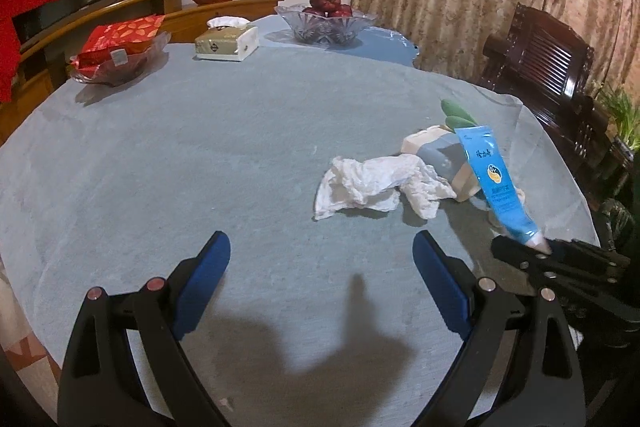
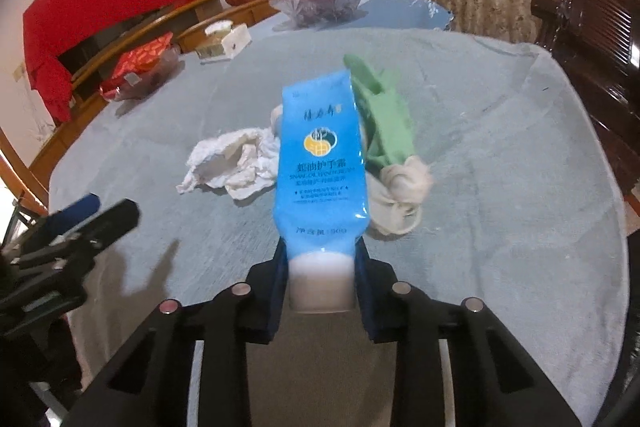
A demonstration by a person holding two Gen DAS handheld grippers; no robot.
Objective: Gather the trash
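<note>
The right gripper (image 2: 322,279) is closed on the white cap end of a blue tube (image 2: 320,163) and holds it lifted above the table (image 2: 500,155), so the step in hand seems to be carrying one piece of trash away. The left gripper (image 1: 322,255) hangs wide open and empty, near a crumpled tissue (image 1: 376,183). No bin is visible, so the next move probably needs one found first.

One blue tube (image 2: 320,163), one crumpled tissue (image 1: 376,183), one green glove (image 2: 380,115), one tissue box (image 1: 226,43), two glass bowls (image 1: 326,23) (image 1: 116,65), two tools (image 1: 320,267) (image 2: 322,267).
</note>
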